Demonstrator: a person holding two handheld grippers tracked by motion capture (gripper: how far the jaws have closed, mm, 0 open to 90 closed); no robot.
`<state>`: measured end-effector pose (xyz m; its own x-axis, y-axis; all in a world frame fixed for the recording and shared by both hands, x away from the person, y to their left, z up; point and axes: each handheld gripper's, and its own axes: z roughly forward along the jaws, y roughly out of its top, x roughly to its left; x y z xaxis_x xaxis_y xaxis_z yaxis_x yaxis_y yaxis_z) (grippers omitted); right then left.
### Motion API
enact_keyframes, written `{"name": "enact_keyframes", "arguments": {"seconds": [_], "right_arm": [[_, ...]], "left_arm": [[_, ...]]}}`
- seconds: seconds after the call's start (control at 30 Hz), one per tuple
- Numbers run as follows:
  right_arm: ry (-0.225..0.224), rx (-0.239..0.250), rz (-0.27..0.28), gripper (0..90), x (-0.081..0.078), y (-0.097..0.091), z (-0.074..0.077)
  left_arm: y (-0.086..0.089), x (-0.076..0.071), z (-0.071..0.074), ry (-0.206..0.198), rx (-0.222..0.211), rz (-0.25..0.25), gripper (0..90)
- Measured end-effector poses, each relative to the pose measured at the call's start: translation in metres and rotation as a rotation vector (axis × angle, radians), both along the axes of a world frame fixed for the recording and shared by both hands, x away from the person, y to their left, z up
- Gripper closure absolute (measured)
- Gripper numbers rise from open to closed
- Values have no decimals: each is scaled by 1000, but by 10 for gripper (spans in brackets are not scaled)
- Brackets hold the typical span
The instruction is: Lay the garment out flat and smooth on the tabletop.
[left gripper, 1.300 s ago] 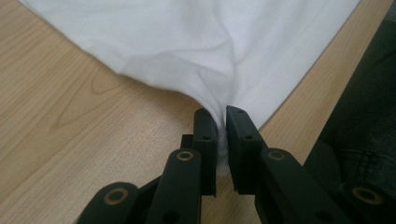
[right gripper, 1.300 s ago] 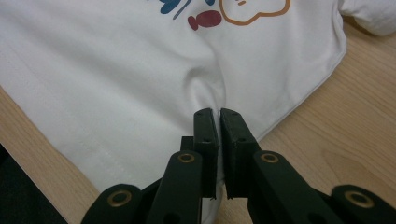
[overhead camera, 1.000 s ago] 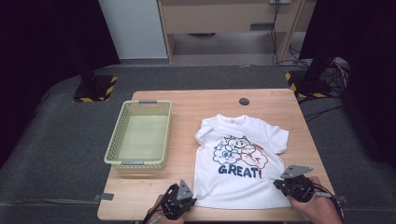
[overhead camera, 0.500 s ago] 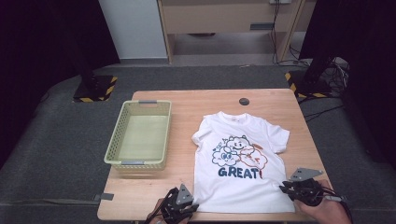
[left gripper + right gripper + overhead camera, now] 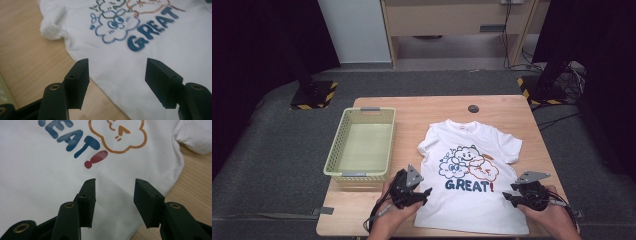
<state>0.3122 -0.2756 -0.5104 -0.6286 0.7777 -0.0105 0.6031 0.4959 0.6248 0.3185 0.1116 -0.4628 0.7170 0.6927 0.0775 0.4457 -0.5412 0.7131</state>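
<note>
Low over the T-shirt [image 5: 474, 170], left tool [image 5: 428, 191] and right tool [image 5: 507, 196] face inward, jaws just opened, empty.

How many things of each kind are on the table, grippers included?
T-shirt: 1
Basket: 1
Small dark round disc: 1
Grippers: 2, the left gripper and the right gripper, both open at the T-shirt's sides
Total: 5

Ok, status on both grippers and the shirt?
Left gripper, right gripper: fingers just opened, nothing between. T-shirt flat on table, print up. Basket beside it, not obstructing.
</note>
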Motion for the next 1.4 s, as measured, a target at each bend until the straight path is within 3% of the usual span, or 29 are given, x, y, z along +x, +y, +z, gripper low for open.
{"name": "enact_keyframes", "arguments": {"seconds": [0.1, 0.17, 0.2, 0.3, 0.4, 0.43, 0.47, 0.67, 0.77, 0.83, 0.9, 0.97, 1.03, 1.13, 1.23, 1.4], "right_arm": [[21, -3, 2, 553, 3, 1, -8], [30, -10, 11, 585, 4, 2, -14], [17, 11, 9, 611, 3, 1, -16], [15, 22, 19, 743, 2, -2, -16], [17, 23, 27, 831, 4, -7, -16], [21, 24, 32, 847, 5, -8, -16], [26, 27, 32, 855, 6, -10, -16], [30, 28, 45, 854, 7, -11, -15], [23, 23, 47, 847, 5, -11, -16], [21, 30, 45, 846, 4, -12, -16], [21, 36, 44, 846, 3, -14, -16], [22, 43, 43, 847, 2, -16, -17], [24, 48, 43, 848, 1, -18, -17], [25, 53, 41, 849, 1, -20, -17], [30, 50, 45, 847, 2, -20, -17], [24, 41, 45, 843, 2, -19, -17]], "left_arm": [[-6, 25, -1, -1, -1, 24, 358], [-11, 45, -5, 25, -36, 46, 359], [-12, 52, -7, 29, -35, 54, 366], [-22, 77, -13, 24, -11, 77, 385], [-34, 101, -22, 11, 38, 95, 402], [-37, 109, -24, 20, 34, 105, 405], [-39, 115, -26, 25, 26, 110, 414], [-56, 151, -34, -4, 88, 142, 464], [-61, 168, -41, 13, 110, 162, 492], [-65, 176, -45, 35, 118, 167, 528], [-69, 182, -50, 49, 153, 158, 564], [-70, 185, -54, 78, 174, 167, 647], [-68, 186, -51, 87, 156, 180, 753], [-63, 185, -38, 61, 134, 192, 859], [-54, 184, -23, 16, 126, 213, 868], [-36, 184, -10, 8, 138, 270, 867]]}}
